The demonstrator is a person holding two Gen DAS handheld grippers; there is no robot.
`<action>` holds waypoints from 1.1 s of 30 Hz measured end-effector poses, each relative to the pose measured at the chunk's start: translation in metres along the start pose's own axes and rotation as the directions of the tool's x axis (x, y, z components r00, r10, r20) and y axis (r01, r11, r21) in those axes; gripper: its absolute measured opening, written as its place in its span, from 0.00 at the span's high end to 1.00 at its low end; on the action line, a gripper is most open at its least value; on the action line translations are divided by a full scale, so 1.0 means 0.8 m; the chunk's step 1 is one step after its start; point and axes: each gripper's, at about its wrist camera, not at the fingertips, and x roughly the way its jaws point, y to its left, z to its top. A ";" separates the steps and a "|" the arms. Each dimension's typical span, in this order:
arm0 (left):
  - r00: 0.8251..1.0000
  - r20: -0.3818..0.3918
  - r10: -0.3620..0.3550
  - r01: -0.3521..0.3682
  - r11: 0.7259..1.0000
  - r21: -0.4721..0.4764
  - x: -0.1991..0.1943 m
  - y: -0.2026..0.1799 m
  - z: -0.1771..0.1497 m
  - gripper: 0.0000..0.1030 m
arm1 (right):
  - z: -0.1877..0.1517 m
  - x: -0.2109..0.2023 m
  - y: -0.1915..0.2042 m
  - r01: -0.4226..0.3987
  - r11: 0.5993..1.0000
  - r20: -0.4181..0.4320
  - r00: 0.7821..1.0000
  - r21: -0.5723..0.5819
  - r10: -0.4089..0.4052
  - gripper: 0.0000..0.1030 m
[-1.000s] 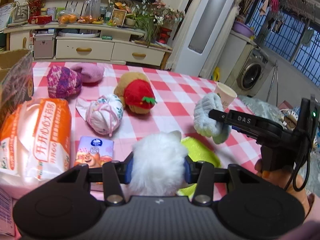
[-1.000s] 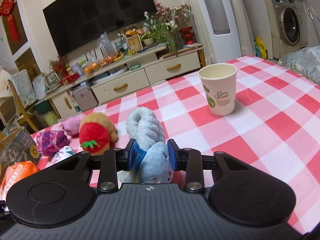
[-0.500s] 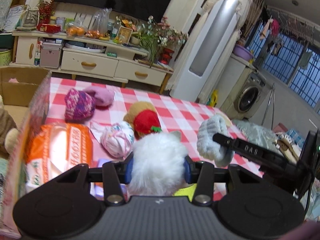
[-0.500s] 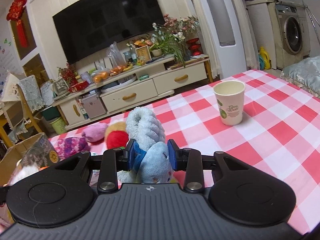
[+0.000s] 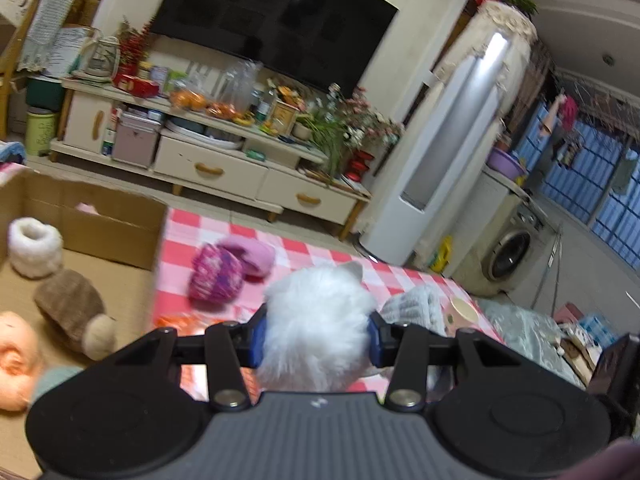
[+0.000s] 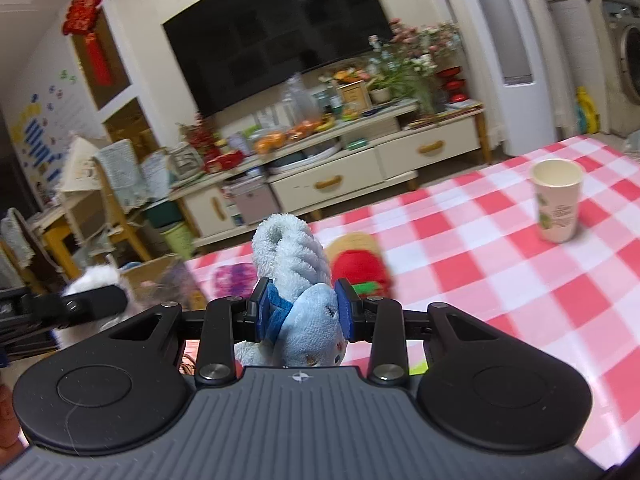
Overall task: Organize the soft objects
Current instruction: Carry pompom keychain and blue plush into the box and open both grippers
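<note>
My left gripper (image 5: 316, 334) is shut on a fluffy white plush (image 5: 316, 320), held in the air above the table near the cardboard box (image 5: 92, 216) at the left. The box holds a white fuzzy toy (image 5: 34, 246), a brown one (image 5: 70, 308) and a peach one (image 5: 16, 364). My right gripper (image 6: 304, 312) is shut on a light blue plush (image 6: 292, 256), held above the checked table (image 6: 500, 264). The left gripper and white plush show at the left of the right wrist view (image 6: 92, 284). A purple knit ball (image 5: 218, 276) and a pink one (image 5: 252, 254) lie on the table.
A paper cup (image 6: 558, 200) stands at the table's right. A tan and red strawberry plush (image 6: 358, 264) lies mid-table. An orange pack (image 5: 180, 322) lies by the box. A TV cabinet (image 5: 224, 168) stands behind the table.
Both grippers have risen and swung left with their plushes. The open cardboard box has come into the left wrist view, and the table now sits lower in both views.
</note>
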 end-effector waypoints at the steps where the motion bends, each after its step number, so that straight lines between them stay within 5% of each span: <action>1: 1.000 0.010 0.007 -0.007 1.000 -0.007 -0.003 0.005 0.003 0.56 | 0.000 0.003 0.005 -0.017 1.000 -0.004 1.000 -0.002 0.017 0.59; 16: 0.971 0.132 0.199 -0.184 0.976 -0.120 -0.048 0.086 0.036 0.56 | 0.004 0.040 0.091 -0.270 0.961 -0.061 0.962 -0.062 0.266 0.59; 33: 0.914 0.063 0.402 -0.381 0.899 -0.215 -0.040 0.185 0.052 0.56 | -0.029 0.086 0.140 -0.437 0.895 -0.262 0.878 -0.093 0.401 0.58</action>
